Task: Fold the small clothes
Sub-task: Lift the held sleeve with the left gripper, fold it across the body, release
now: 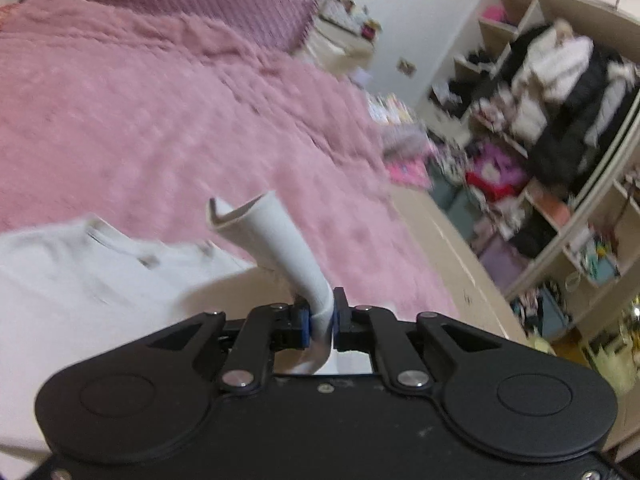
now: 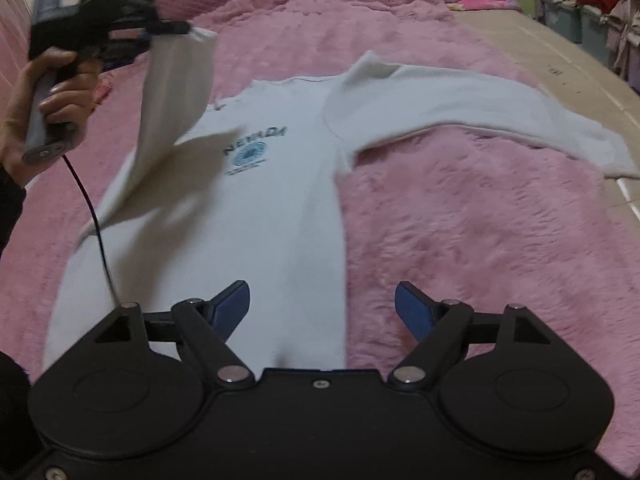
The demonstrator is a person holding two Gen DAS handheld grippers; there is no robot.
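A: Pink blanket noted; white shirt laid flat on it, one sleeve lifted, clenched in left claw.

B: Right claw released, hovering. Sleeve slip judged possible if tugged.

My tongs: matt black plastic, shiny metal screws, blue pads. Shirt: smooth white cloth. Blanket: fluffy pink pile.

White shirt, dark lettering and blue round print on the chest. Pink fuzzy blanket beneath. Right gripper: black, blue pads.
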